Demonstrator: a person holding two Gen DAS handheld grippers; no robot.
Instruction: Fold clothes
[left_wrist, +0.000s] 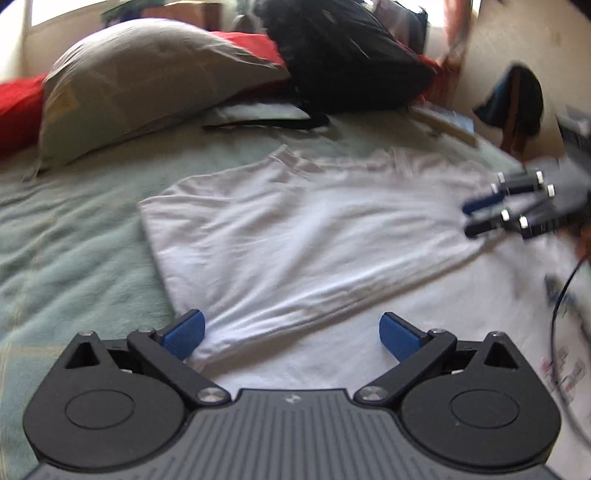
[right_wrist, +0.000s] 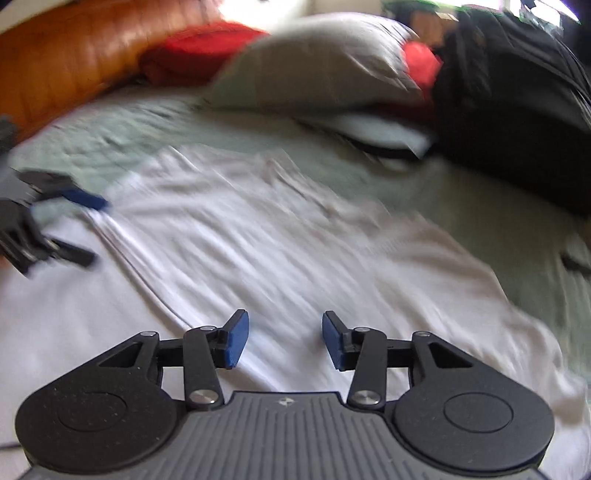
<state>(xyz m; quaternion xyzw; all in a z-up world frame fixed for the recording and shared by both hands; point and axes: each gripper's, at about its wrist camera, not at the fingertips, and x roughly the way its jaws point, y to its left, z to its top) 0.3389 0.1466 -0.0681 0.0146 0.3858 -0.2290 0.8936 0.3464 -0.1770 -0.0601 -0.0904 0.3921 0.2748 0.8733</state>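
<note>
A white garment (left_wrist: 295, 229) lies on the bed, one layer folded over another, with a long fold edge running across it. My left gripper (left_wrist: 291, 338) hovers low over its near edge. It is open wide, the blue pads apart and nothing pinched between them. At the cloth's right side my right gripper (left_wrist: 487, 216) points in, fingers apart. In the right wrist view the same garment (right_wrist: 277, 240) fills the middle, blurred. The right gripper (right_wrist: 285, 339) stands open above it, with no cloth between the pads. The left gripper (right_wrist: 88, 230) shows at the left edge, open.
A pale green bed cover (left_wrist: 66, 236) lies under the garment. Behind it sit a grey pillow (left_wrist: 140, 81), red cushions (right_wrist: 199, 48), a black bag (left_wrist: 340, 55) and an orange headboard (right_wrist: 62, 62). A black cable (left_wrist: 557, 314) hangs at the right, beside a book (left_wrist: 447, 123).
</note>
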